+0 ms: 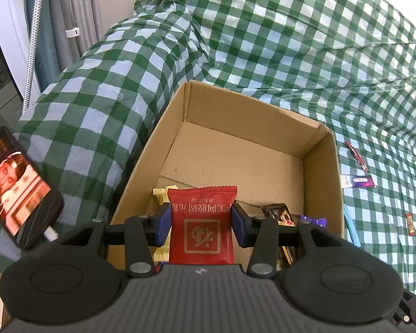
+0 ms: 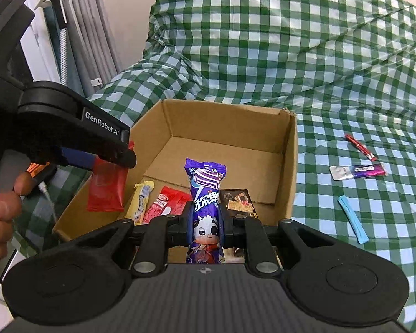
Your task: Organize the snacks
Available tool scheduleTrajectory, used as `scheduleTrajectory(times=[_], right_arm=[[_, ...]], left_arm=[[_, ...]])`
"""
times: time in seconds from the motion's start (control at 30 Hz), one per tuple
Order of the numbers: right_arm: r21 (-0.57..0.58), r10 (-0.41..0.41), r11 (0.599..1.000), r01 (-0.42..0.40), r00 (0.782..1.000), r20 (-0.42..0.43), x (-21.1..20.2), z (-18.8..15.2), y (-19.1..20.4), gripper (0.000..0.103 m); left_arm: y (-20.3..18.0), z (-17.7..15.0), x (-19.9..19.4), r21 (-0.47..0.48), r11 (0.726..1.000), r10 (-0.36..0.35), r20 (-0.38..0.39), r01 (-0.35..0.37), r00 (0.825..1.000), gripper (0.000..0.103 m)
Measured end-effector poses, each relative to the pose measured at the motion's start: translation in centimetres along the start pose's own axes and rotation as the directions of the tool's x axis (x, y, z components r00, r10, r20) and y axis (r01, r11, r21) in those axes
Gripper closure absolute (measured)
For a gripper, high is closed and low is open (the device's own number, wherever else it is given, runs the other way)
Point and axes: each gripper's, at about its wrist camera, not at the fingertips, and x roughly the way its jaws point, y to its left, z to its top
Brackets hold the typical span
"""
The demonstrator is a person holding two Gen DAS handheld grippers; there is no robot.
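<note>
An open cardboard box [image 1: 323, 166] [image 2: 288, 155] sits on the green checked cloth. My left gripper [image 1: 201, 222] is shut on a red snack packet [image 1: 202, 222] and hangs over the box's near left part. From the right wrist view that left gripper [image 2: 108, 163] holds the same red packet [image 2: 106, 190] above the box's left wall. My right gripper [image 2: 205, 222] is shut on a purple candy packet with a cartoon cow [image 2: 206, 208], over the box's near edge. Inside lie a yellow packet [image 2: 142, 198], a red packet [image 2: 166, 202] and a dark brown packet [image 2: 240, 201].
On the cloth right of the box lie a red stick packet [image 2: 360, 147], a purple and silver sachet [image 2: 357, 172], a blue strip [image 2: 352, 219] and a small red packet [image 1: 410, 223]. A phone [image 1: 19, 188] with a lit screen and cable lies left. A hand [image 2: 0, 216] grips the left tool.
</note>
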Motion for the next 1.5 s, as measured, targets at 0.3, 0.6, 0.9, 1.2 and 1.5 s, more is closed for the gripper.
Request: scheduleTrajectory(times=[0.3, 0.6, 0.9, 1.2, 1.5], right_arm=[[0.006, 0.002, 1.000, -0.002, 0.999, -0.041, 3.7, 0.3, -0.8, 0.085], [0.014, -0.011, 1.000, 0.011, 0.998, -0.064, 5.7, 0.5, -1.7, 0.085], [0.074, 0.011, 0.997, -0.007, 0.998, -0.056, 4.2, 1.1, -2.2, 0.040], [0.071, 0.031, 0.997, -0.025, 0.996, -0.078, -1.4, -1.1, -0.8, 0.021], [0.033, 0.012, 0.999, -0.012, 1.000, 0.002, -8.7, -3.2, 1.0, 0.017]], left_arm=[[-0.9, 1.3, 3.7, 0.011, 1.000, 0.016, -0.027, -0.016, 1.000, 0.052], [-0.9, 1.6, 6.1, 0.029, 0.999, 0.034, -0.054, -0.032, 0.998, 0.051], [-0.2, 0.7, 3.5, 0.054, 0.997, 0.054, 0.007, -0.054, 0.999, 0.000], [1.2, -4.7, -1.4, 0.067, 0.996, 0.057, -0.042, -0.054, 0.997, 0.000], [1.7, -9.7, -8.1, 0.096, 0.994, 0.050, 0.025, -0.053, 0.998, 0.000]])
